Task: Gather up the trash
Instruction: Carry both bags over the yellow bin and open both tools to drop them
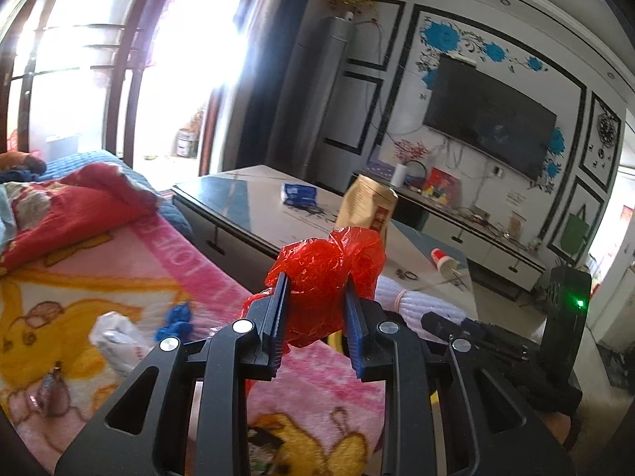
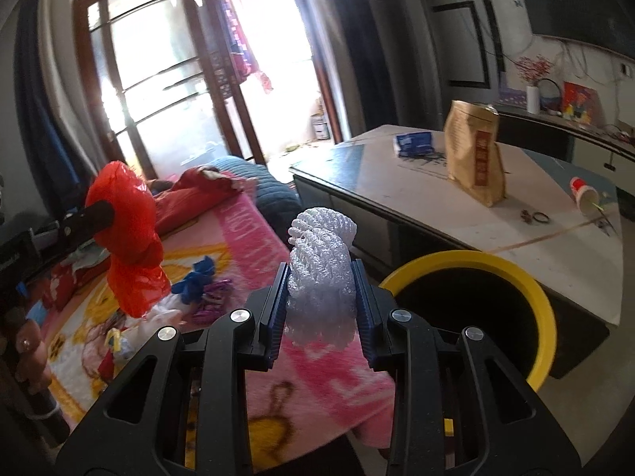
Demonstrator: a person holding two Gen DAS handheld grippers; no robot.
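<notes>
Bin (image 2: 543, 309) sits at four o'clock beside the blanket (image 2: 254, 238); table (image 2: 397, 182) behind it at two, paper bag (image 2: 474, 150) standing on top.

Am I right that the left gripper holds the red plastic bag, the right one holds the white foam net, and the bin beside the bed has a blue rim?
Not quite: the bin has a yellow rim, as the right wrist view shows. The rest stands: the left gripper is shut on the red plastic bag, the right gripper on the white foam net.
</notes>
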